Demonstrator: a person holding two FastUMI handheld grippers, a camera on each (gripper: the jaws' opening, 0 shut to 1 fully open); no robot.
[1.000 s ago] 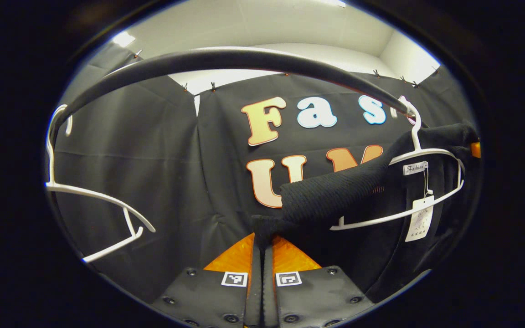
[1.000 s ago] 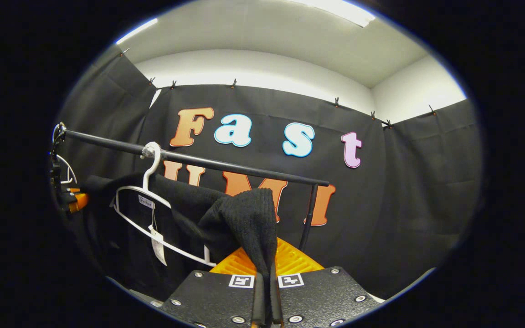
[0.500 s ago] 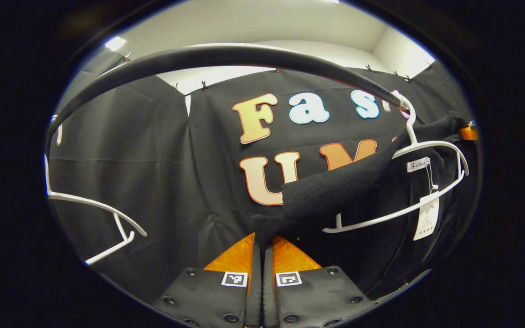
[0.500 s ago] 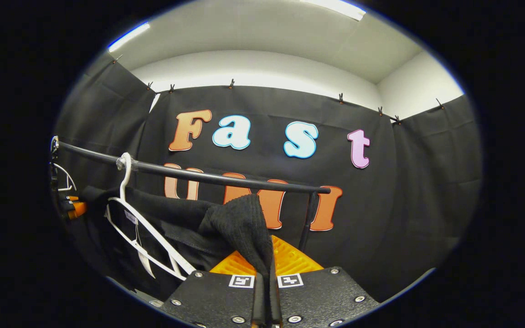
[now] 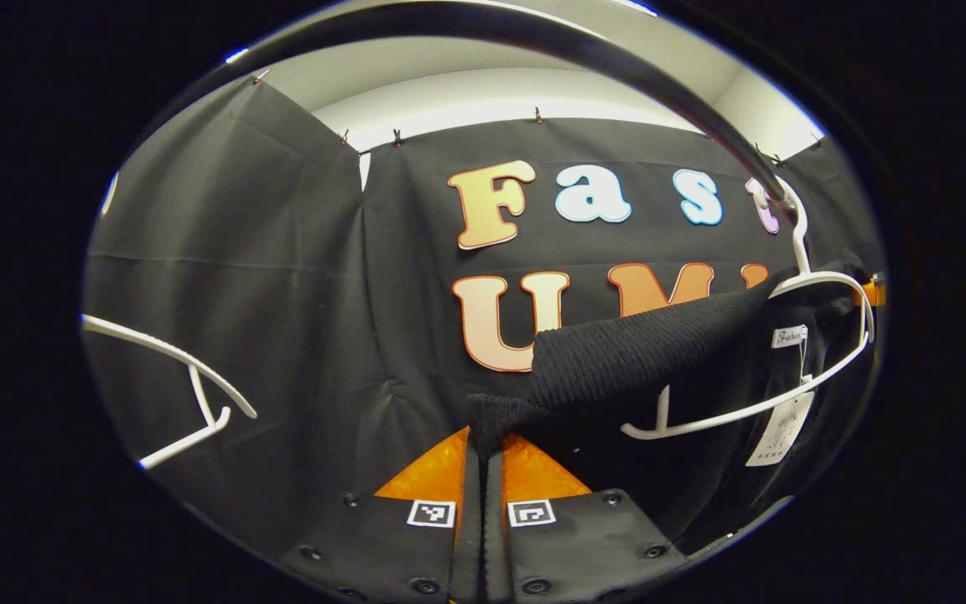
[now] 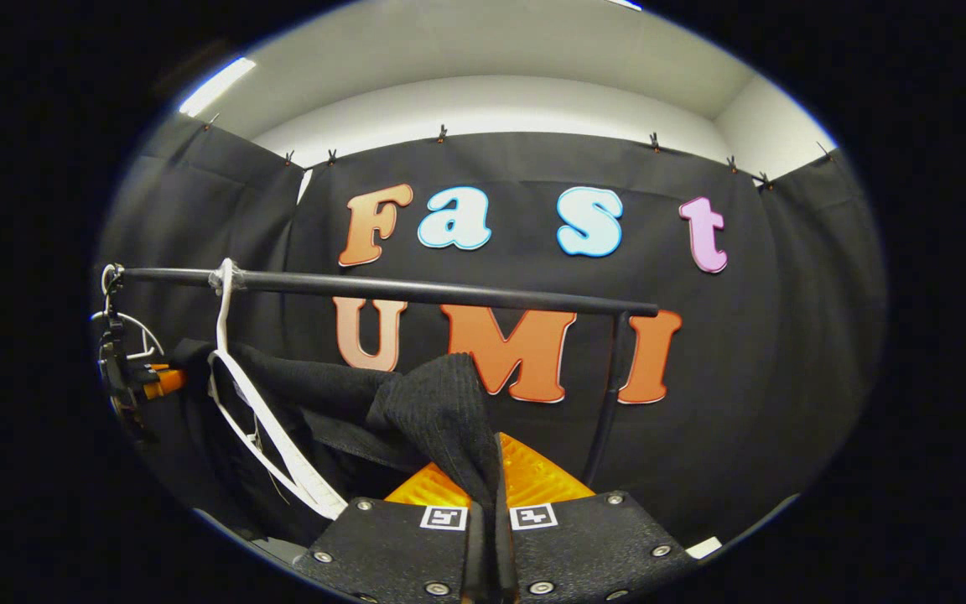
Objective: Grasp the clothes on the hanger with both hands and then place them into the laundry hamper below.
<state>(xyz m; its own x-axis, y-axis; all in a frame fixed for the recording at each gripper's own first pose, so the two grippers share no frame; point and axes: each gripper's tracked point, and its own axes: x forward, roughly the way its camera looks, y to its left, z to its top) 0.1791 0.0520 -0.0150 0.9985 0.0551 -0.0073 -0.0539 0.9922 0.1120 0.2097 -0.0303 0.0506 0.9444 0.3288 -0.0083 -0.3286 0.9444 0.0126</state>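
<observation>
My left gripper (image 5: 484, 453) is clamped on one corner of the garment (image 5: 642, 344); my right gripper (image 6: 491, 512) pinches the other shoulder. The knit stretches ahead of each gripper toward the hanger (image 5: 793, 294), which hangs from the rail (image 6: 416, 289) above. Grasp step: complete. Garment is not yet free of the hanger. Remaining: strip it off, lower it, release into the hamper below.
</observation>
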